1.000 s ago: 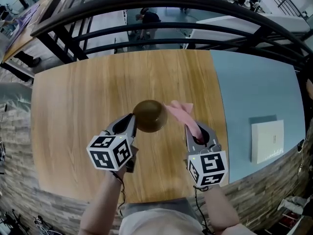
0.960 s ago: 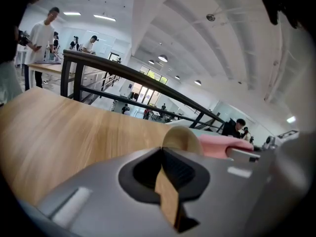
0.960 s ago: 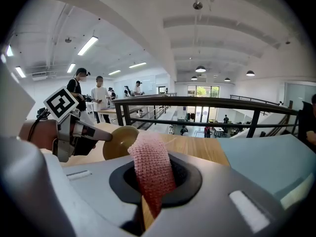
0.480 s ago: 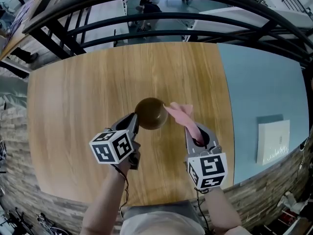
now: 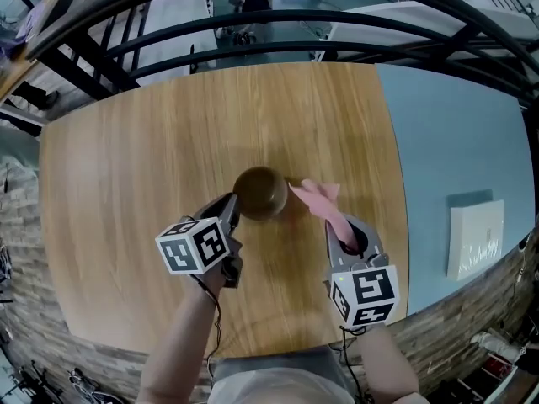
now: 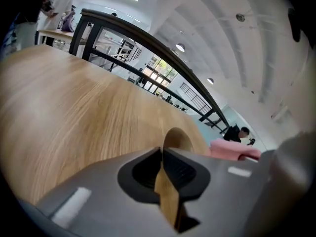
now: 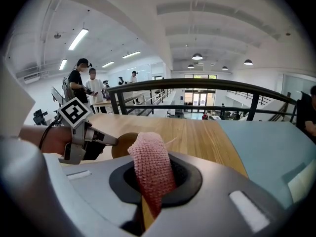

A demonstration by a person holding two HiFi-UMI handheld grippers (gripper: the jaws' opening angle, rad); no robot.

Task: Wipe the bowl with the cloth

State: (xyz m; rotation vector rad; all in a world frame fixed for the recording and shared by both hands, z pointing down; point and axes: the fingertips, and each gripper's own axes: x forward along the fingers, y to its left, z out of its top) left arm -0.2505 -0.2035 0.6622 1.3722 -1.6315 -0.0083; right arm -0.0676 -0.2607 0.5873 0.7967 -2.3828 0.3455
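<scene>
left gripper [image 5: 229, 210]: jaws have just been easing apart. The bowl [image 5: 259, 192] wall is at their tips, and in the left gripper view a wood-coloured strip fills the gap between the pads. The pads still look to be on it, so I read a loosening grip, not a let-go yet.

right gripper [image 5: 345, 232]: jaws clenched on the pink knit cloth [image 5: 320, 202]. The cloth stands up out of the jaws and flops forward-left. Its free end stops just beside the bowl's right side; contact or not, can't tell.

Bowl position: straight ahead of the left jaws, forward-left of the right jaws. It sits low on the worktop [image 5: 143, 158] with a shadow tight under its right edge. Looks set down, or as good as.

Meaning, my read: the left side is handing the bowl back to the worktop. Either the wiping is over or a re-grip for another pass is coming. Nothing in view settles which, and the bowl's inside isn't readable.

Vs a second ago:
- The bowl showed bigger and clear of the wood, with no tight shadow.
- Both grippers were nearer the camera and have come down together.
- The bowl is unchanged at the left jaw tips.
- The cloth end is in the same spot beside the bowl, and the right grip is the same.
</scene>
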